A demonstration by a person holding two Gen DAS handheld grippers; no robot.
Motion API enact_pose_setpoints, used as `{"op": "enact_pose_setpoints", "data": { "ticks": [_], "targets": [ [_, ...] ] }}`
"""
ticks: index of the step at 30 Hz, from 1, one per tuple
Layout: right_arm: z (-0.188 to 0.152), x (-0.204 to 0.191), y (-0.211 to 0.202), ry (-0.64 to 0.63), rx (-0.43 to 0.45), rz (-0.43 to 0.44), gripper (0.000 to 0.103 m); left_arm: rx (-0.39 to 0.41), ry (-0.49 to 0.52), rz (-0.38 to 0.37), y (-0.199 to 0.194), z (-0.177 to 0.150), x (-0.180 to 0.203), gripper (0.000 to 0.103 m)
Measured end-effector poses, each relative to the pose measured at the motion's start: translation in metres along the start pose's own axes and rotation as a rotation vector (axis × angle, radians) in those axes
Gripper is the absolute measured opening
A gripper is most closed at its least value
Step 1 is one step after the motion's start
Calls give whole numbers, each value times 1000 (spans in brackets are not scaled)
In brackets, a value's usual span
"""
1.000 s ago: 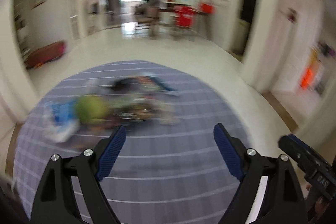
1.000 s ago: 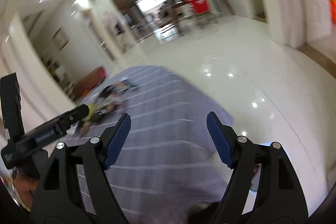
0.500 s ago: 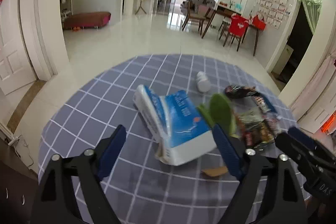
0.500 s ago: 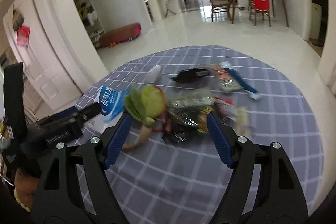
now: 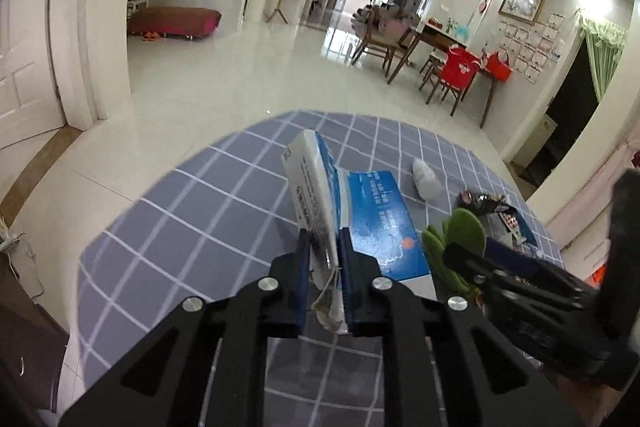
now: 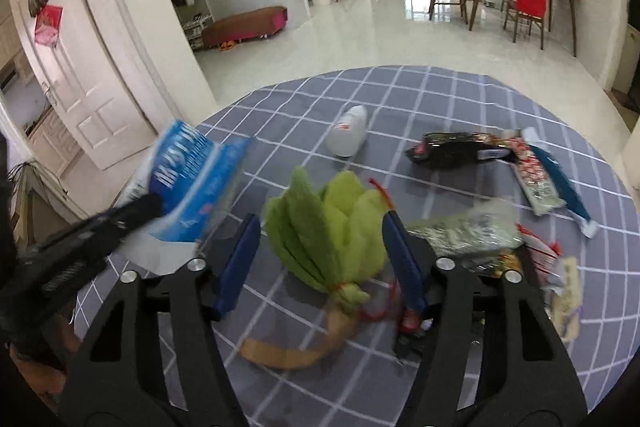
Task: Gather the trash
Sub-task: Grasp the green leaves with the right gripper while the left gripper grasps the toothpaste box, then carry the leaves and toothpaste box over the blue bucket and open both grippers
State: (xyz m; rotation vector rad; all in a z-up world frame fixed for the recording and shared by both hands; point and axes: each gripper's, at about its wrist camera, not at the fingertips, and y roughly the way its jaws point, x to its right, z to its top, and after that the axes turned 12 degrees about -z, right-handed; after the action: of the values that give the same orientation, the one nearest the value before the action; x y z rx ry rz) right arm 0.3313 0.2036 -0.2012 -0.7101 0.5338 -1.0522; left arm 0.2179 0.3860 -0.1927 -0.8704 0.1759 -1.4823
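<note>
The left gripper (image 5: 324, 267) was closing on the near edge of the blue-and-white bag (image 5: 352, 219), its pads pressing the plastic at the left of the checked tablecloth (image 5: 192, 227). To its right, the right gripper (image 6: 320, 259) was closing around the green leafy toy (image 6: 324, 227), apparently not yet gripping. Next: lift the bag open to receive it. Half a second earlier both had gaped wide.

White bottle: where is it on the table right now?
The white bottle lies on its side on the checked tablecloth, toward the far edge in the right wrist view, between the blue-and-white carton at left and the black wrapper at right.
</note>
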Motion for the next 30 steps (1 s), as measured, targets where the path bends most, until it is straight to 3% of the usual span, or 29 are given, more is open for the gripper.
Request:
{"op": "enact_pose_setpoints", "data": {
  "ticks": [1, 3, 5, 13, 19, 26, 29, 30],
  "targets": [
    [1, -1, 4, -1, -12, 1, 26, 5, 9, 12, -3, 0, 1, 13],
    [2, -3, 1, -18, -3, -1, 19, 13, 12, 11, -9, 2, 2, 13],
    [4, -3, -13, -12, 20, 32, 4, 27, 13, -3, -17, 4, 7, 13],
    [4, 33, -105, 92, 162, 115, 4, 99, 74, -68, -57, 11, 61, 13],
    [-20, 87, -180, 180, 272, 106, 4, 108, 159, -149, -77, -2, 123, 13],
    [-83, 185, -250, 322, 347, -18, 4, 22, 292, -295, -68, -45, 228, 13],
    [-120, 231, -272, 395, 351, -110, 4, -46, 358, -370, -52, -72, 282, 13],
    [-137, 247, -280, 416, 353, -176, 4, -70, 377, -392, -46, -80, 297, 13]
  ]
}}
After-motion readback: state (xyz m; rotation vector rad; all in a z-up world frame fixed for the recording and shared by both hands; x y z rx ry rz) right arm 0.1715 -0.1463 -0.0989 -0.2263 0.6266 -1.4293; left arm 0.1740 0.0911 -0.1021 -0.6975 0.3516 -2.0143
